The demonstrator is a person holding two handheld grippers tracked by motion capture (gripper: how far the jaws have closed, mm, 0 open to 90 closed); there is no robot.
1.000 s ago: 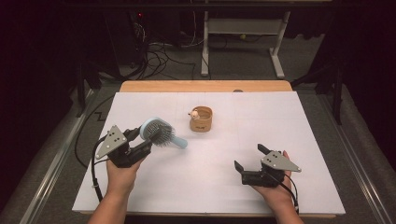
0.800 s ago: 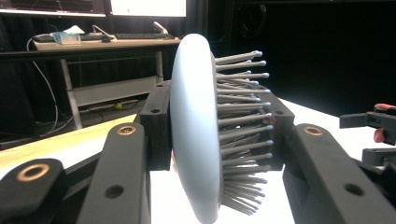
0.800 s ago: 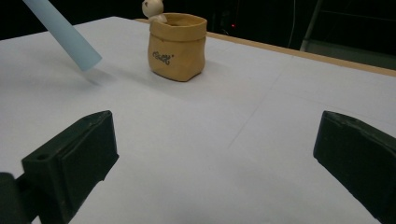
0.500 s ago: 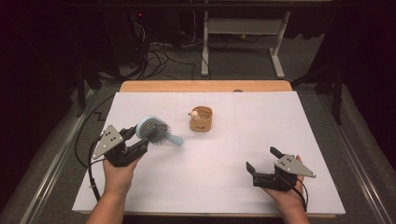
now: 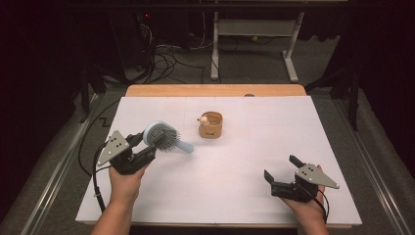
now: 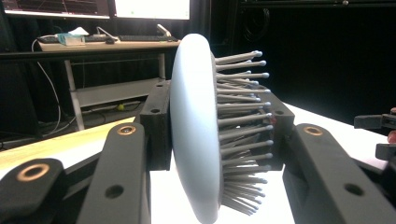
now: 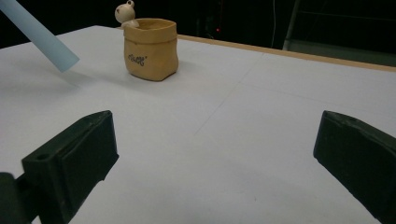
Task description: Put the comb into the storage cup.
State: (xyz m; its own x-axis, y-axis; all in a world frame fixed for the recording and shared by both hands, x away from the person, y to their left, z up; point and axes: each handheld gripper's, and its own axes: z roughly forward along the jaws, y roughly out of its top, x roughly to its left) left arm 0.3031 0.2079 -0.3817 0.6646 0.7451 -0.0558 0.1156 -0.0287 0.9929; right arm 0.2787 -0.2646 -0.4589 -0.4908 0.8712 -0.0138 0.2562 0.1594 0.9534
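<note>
My left tool is clamped on the head of a pale blue hairbrush, holding it clear of the white tabletop at the left side. In the left gripper view, the brush head stands on edge between my two black jaws, smooth back toward one jaw and grey bristles pressed toward the other. The brush handle points out from the tool toward the middle of the tabletop, its blunt end hanging in the air at the upper left of the right gripper view.

My right tool rests low at the near right of the tabletop, well apart from the brush, its jaws standing wide apart with nothing between them but bare white surface. In the right gripper view the two black jaws frame that surface.

A small tan pot shaped like a sack, with a little pale figure perched at its rim, stands upright toward the far middle of the tabletop, near the handle's tip but not touching it. Dark lettering marks its front. Beyond the tabletop's wooden far edge, cables lie on the floor beside a desk frame.
</note>
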